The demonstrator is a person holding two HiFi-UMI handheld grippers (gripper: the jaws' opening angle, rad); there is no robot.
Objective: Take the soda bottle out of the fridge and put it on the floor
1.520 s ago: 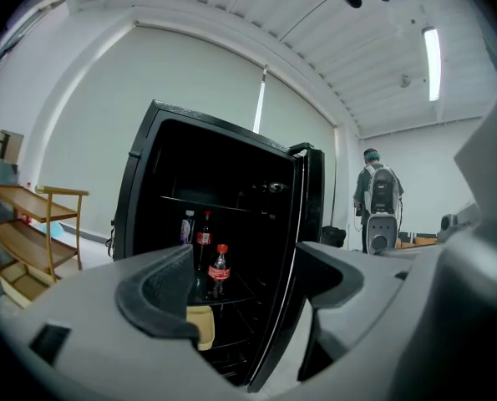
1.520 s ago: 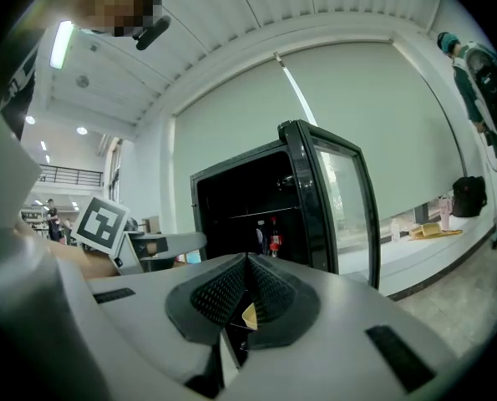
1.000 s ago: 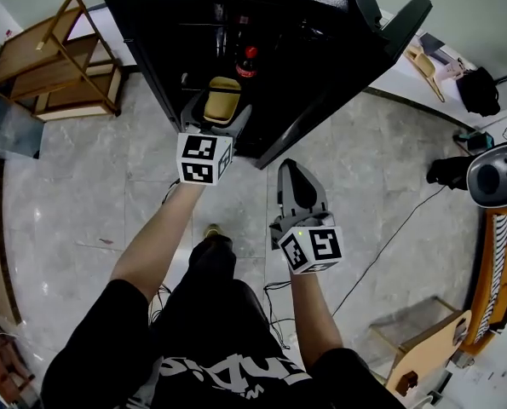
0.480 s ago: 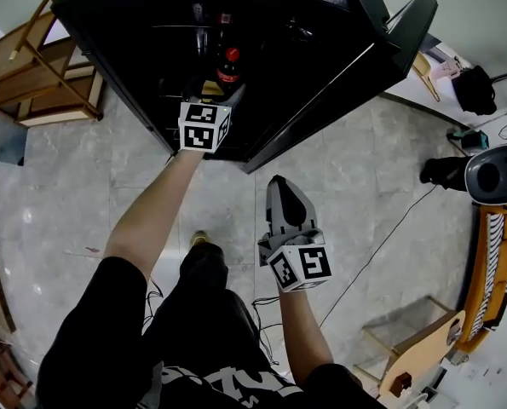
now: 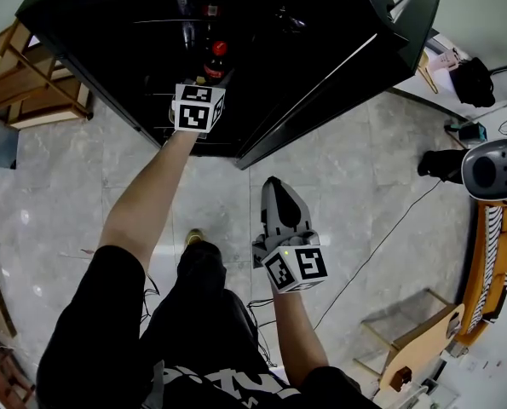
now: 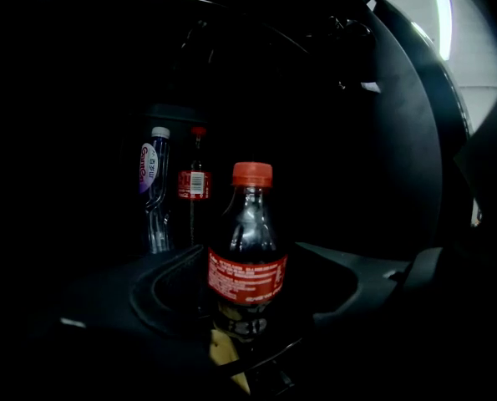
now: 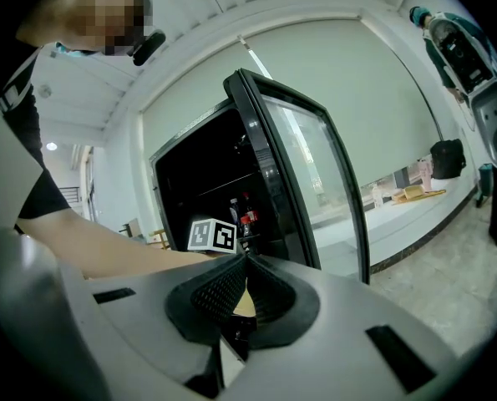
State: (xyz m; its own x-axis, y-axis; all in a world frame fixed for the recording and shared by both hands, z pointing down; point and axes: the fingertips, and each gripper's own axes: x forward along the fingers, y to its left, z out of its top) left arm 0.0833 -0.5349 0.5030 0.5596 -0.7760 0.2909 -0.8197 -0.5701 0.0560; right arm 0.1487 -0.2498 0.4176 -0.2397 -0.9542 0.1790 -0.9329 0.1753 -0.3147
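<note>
The left gripper [image 6: 248, 261] has reached deeper into the fridge [image 5: 321, 49], and its jaws have just been closing around the bottle [image 5: 216, 60]. The bottle stands upright on the shelf between them, though the pads don't look tight on it yet. The right gripper [image 5: 274, 186] hangs closed and empty over the floor [image 5: 83, 194], so a firm grasp probably comes next.

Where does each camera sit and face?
Head view: head-mounted, looking down at the fridge; left gripper, right gripper, forearms.
Left gripper view: on that gripper, looks into the fridge; jaws, just closing, flank the soda bottle.
Right gripper view: on that gripper, facing the fridge; shut jaws, left forearm.
Head and left gripper views share that bottle.
</note>
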